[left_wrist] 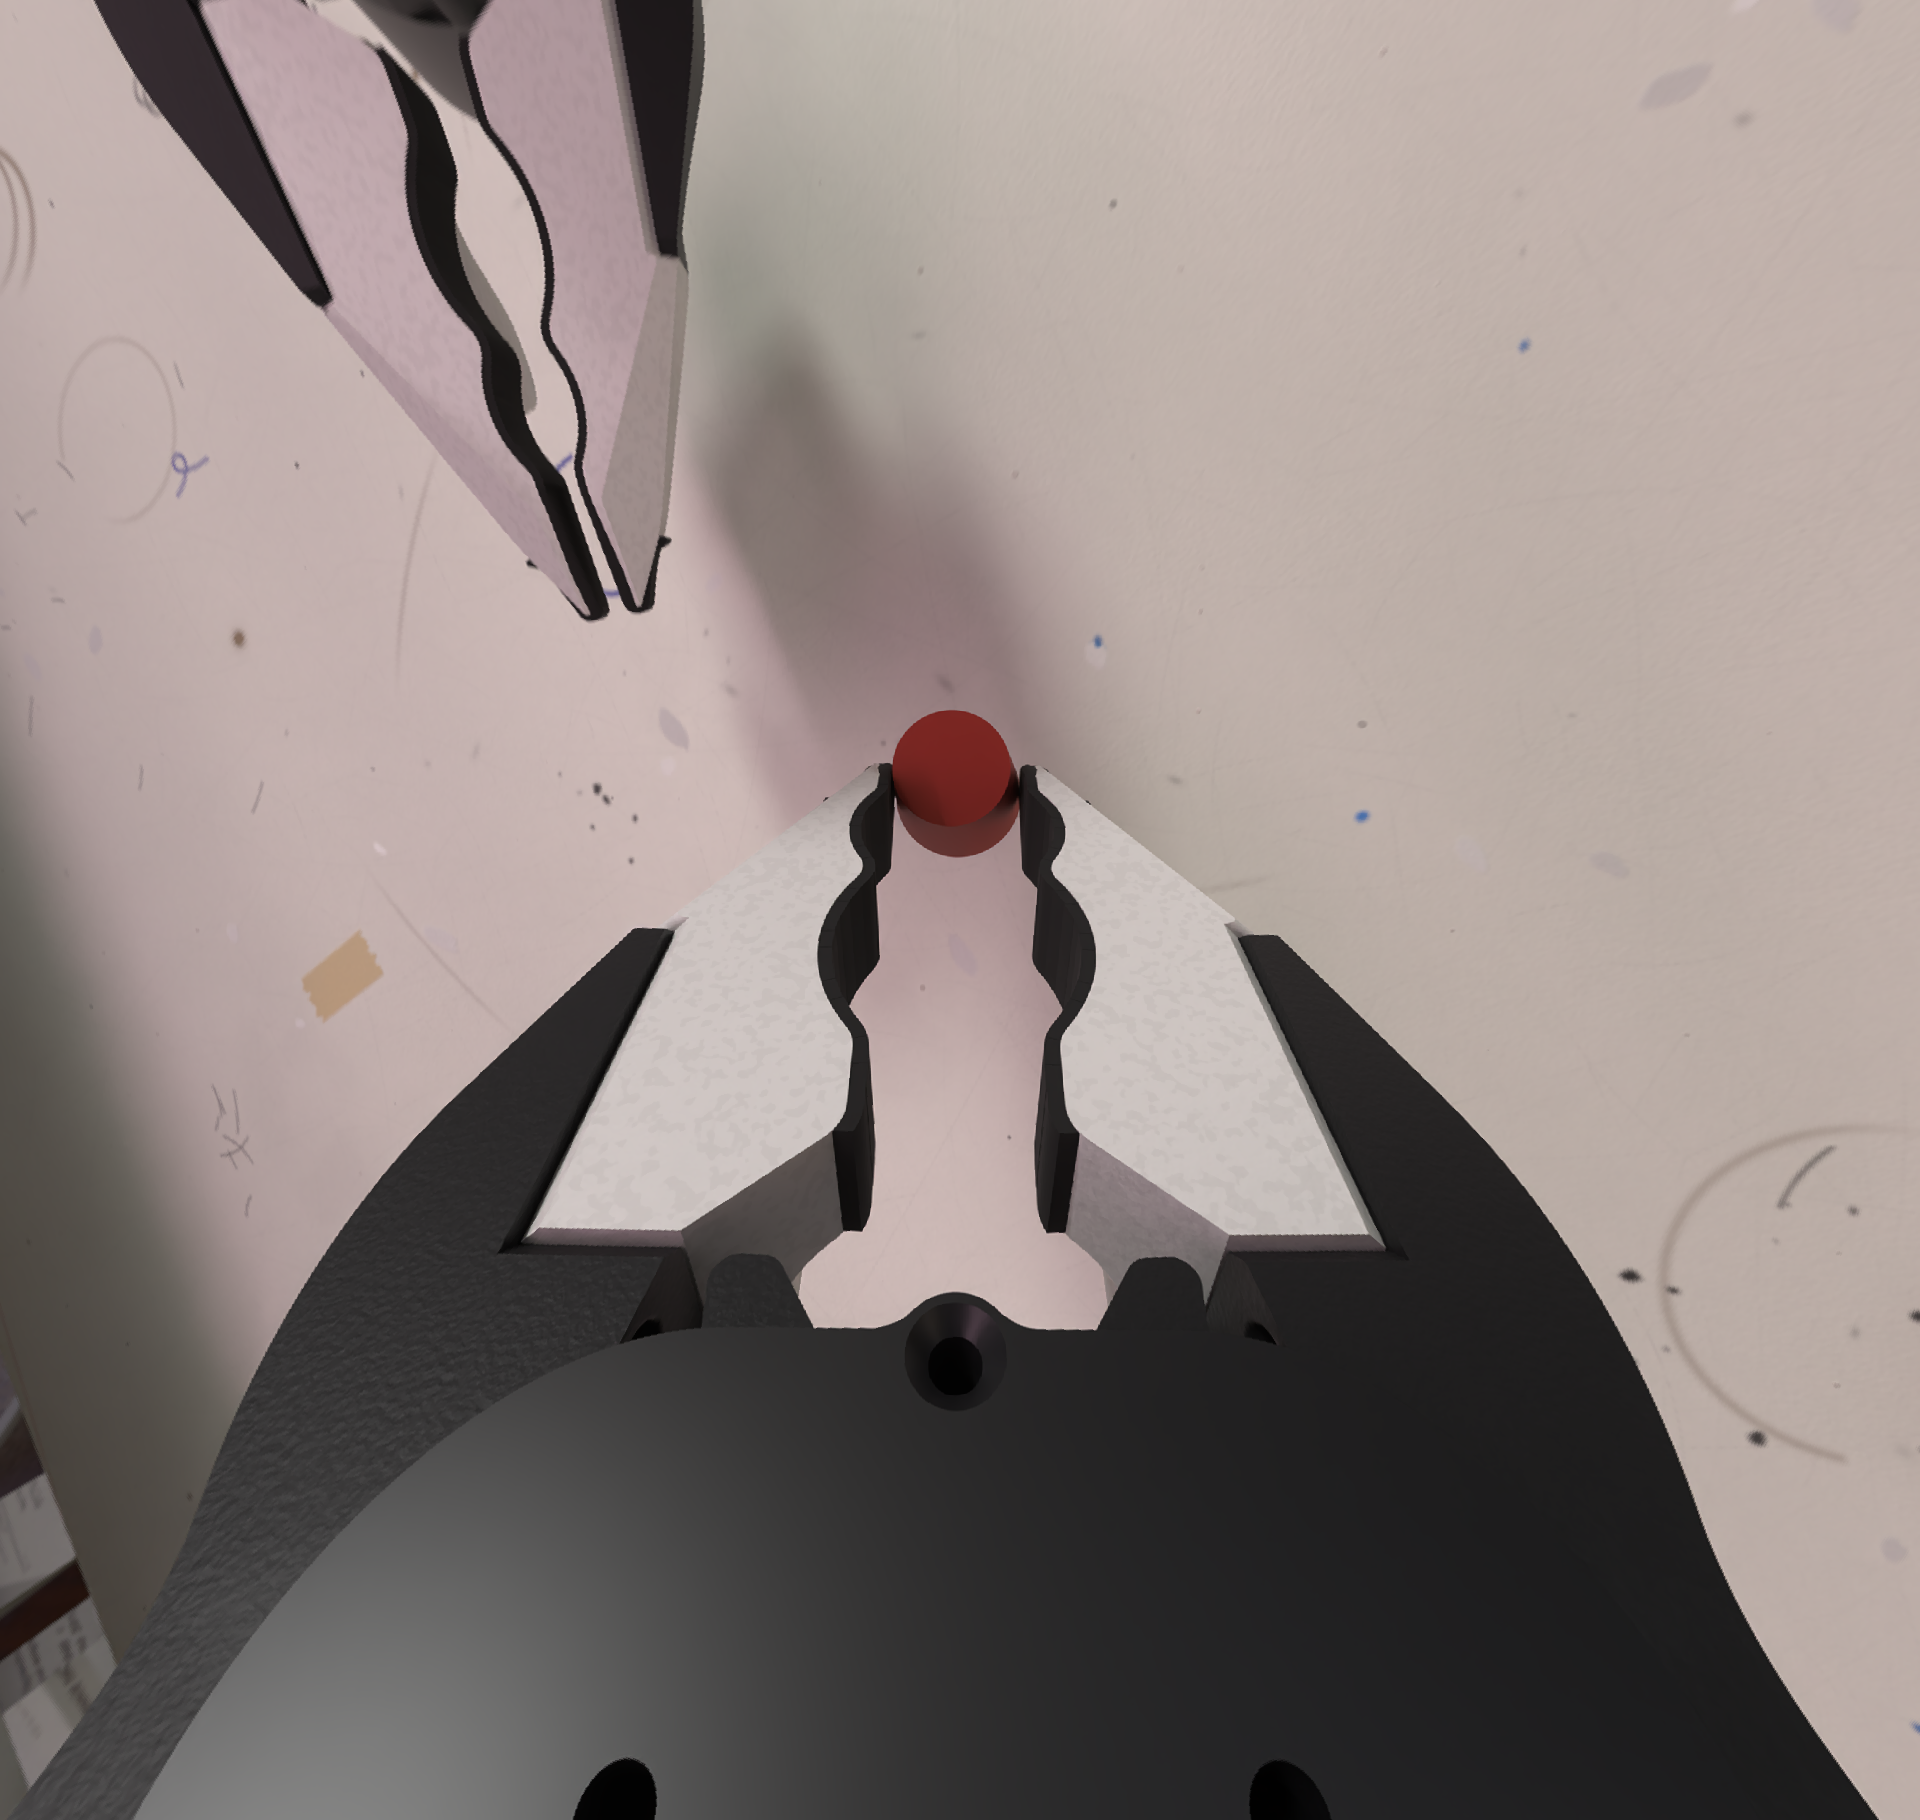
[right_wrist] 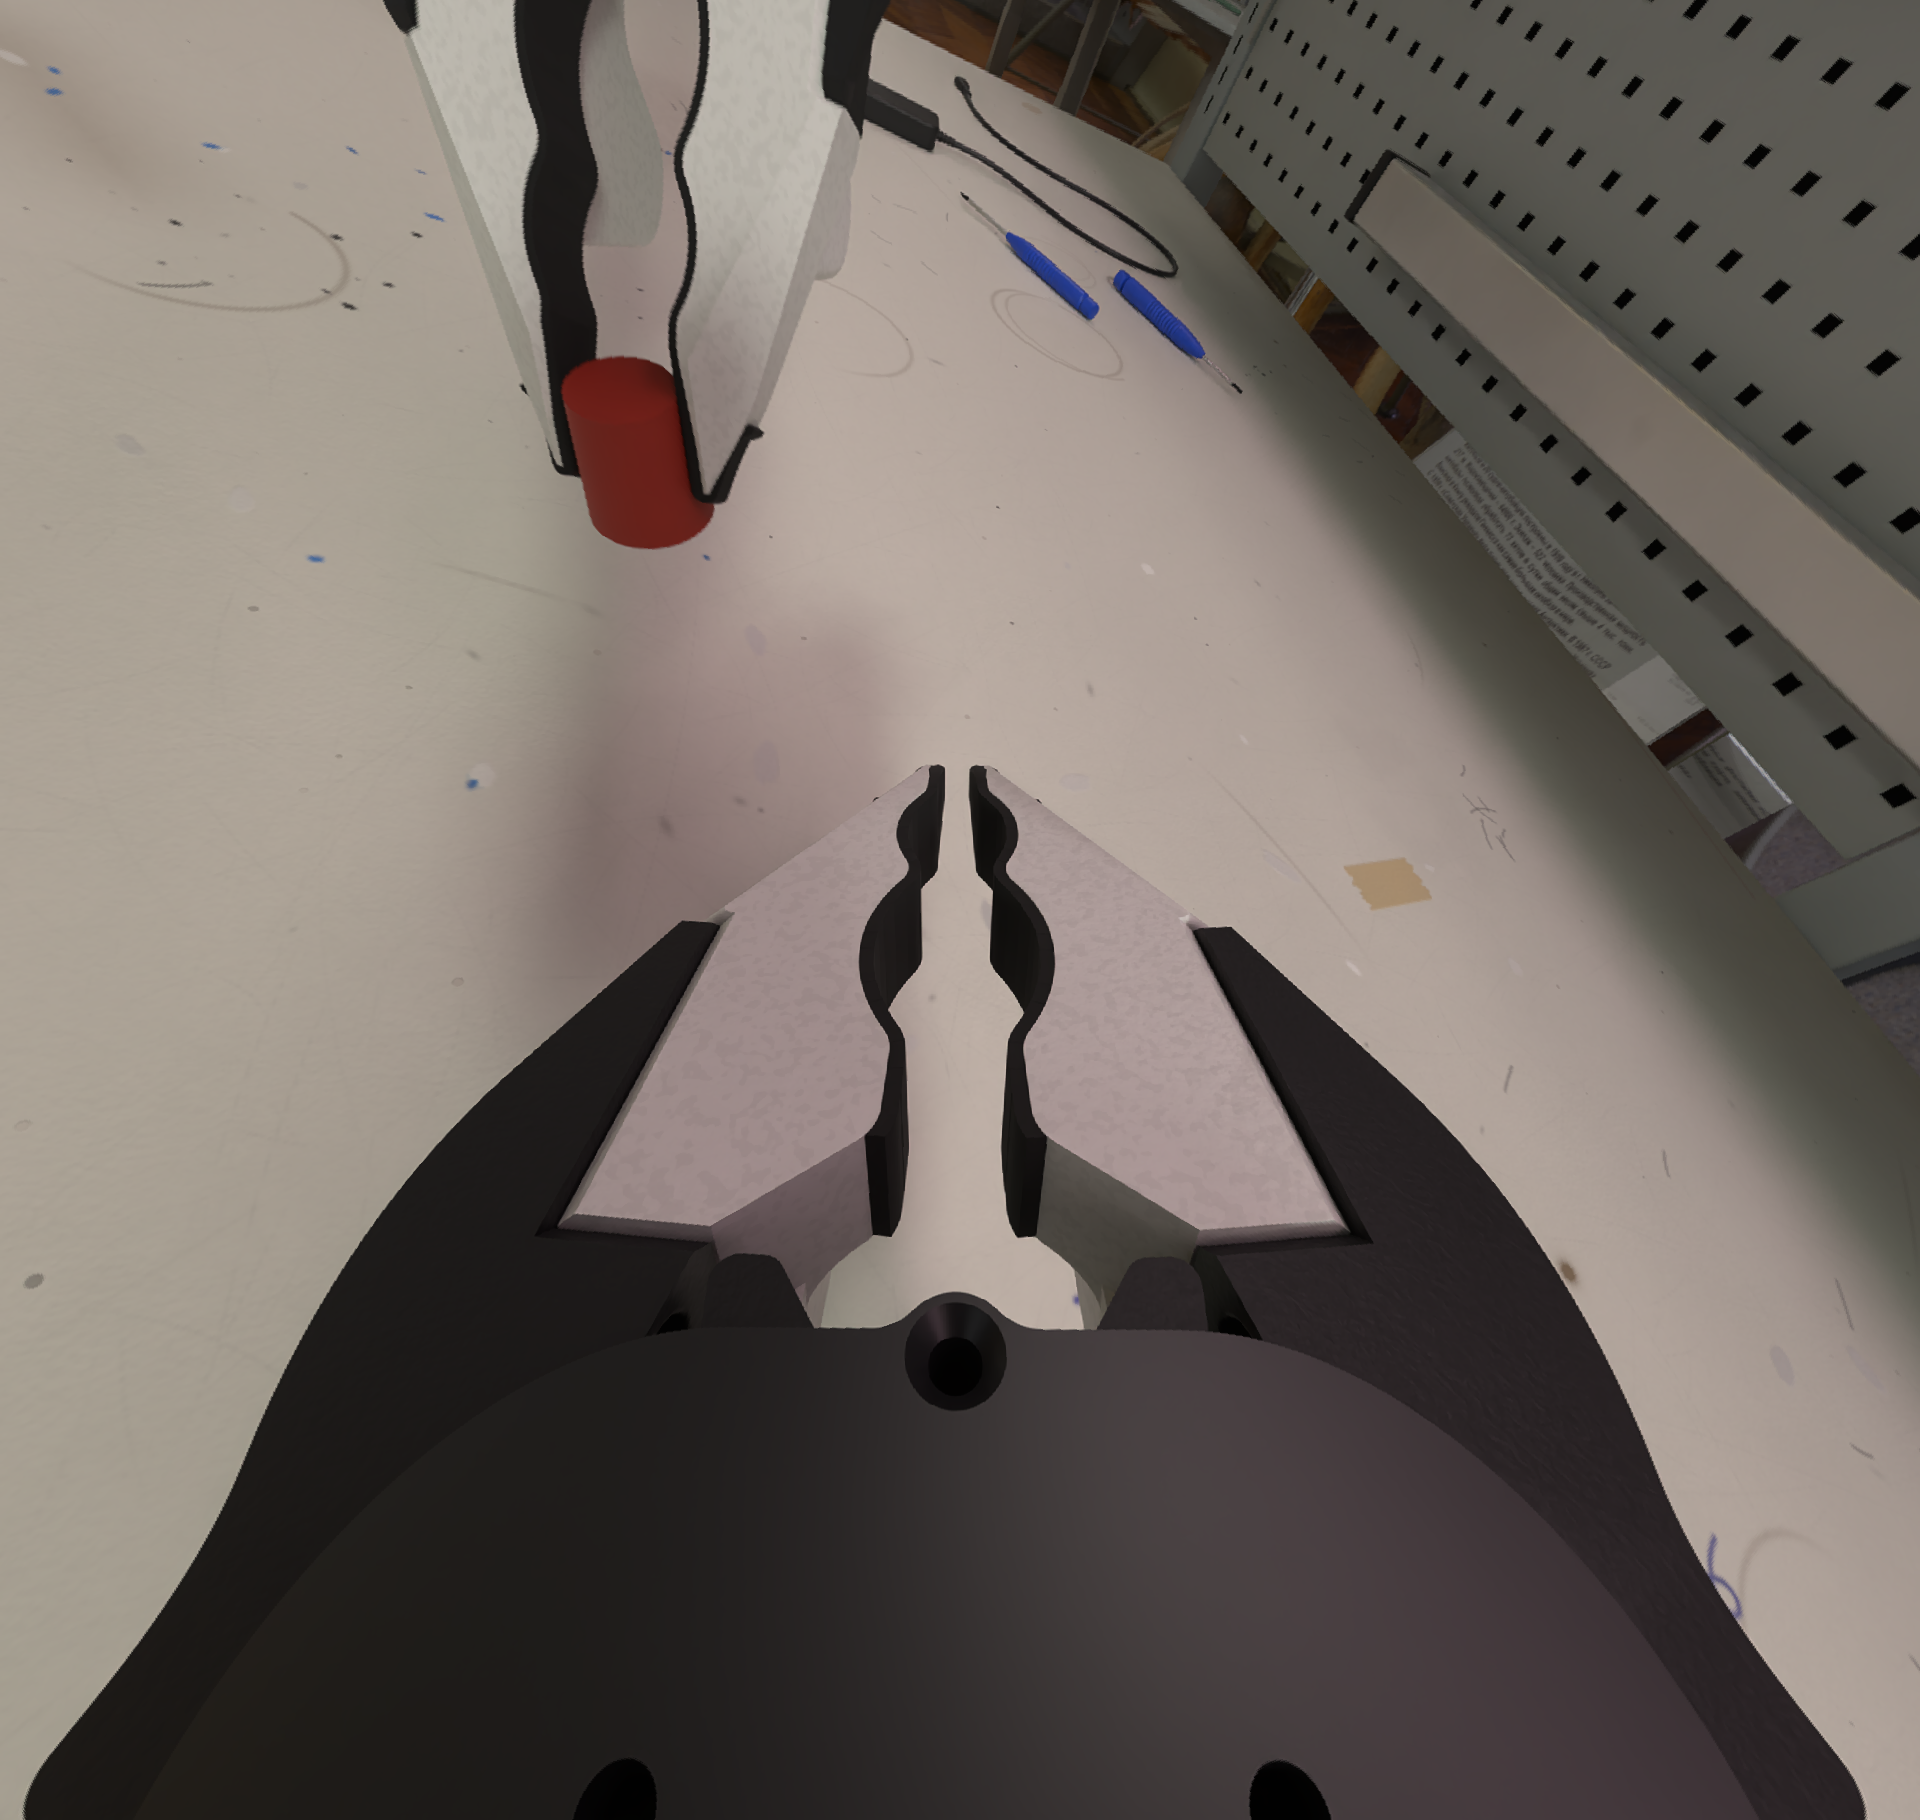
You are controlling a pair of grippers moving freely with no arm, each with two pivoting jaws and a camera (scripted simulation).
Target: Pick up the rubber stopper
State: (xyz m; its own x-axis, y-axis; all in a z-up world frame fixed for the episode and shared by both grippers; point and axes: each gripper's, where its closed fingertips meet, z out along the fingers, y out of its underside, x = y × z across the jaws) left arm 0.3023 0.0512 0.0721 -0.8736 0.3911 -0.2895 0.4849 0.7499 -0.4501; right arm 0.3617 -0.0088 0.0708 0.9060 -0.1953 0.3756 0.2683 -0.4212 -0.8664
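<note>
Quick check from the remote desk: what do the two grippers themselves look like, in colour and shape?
Both match. The left gripper and the right gripper each have a rounded matte black body with a round recessed hole at its front centre, and two tapering fingers faced in speckled white. Wavy black pads line the inner edges. No cables or markings show.

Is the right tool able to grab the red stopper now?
Probably not: the left tool already pinches the rubber stopper between its fingertips, covering both sides. The right tool sits apart from it, nearly closed and empty.
</note>
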